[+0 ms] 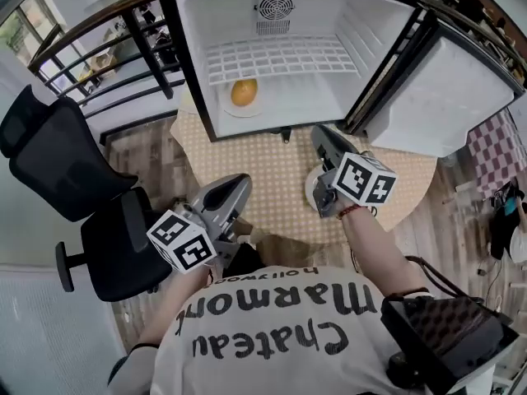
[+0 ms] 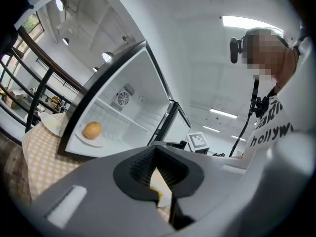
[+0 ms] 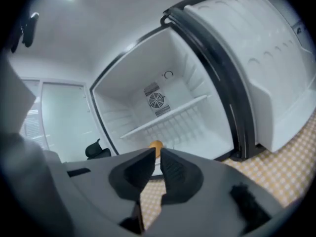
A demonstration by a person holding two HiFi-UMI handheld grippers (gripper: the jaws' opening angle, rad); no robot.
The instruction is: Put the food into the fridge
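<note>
1. One small white fridge (image 1: 191,72) stands with its door open on one round table (image 1: 272,179) covered in dotted cloth; one white wire shelf (image 1: 280,56) spans the inside.
2. One round orange-brown food item (image 1: 244,92) sits on one white plate (image 1: 226,105) on the fridge floor, under the shelf.
3. Two grey grippers face the fridge; the left gripper (image 2: 155,146) has its ribbed jaws together and empty; the right gripper (image 3: 157,149) has its jaws a narrow slit apart with nothing between them.
4. One black office chair (image 1: 58,163) stands left of the table.
</note>
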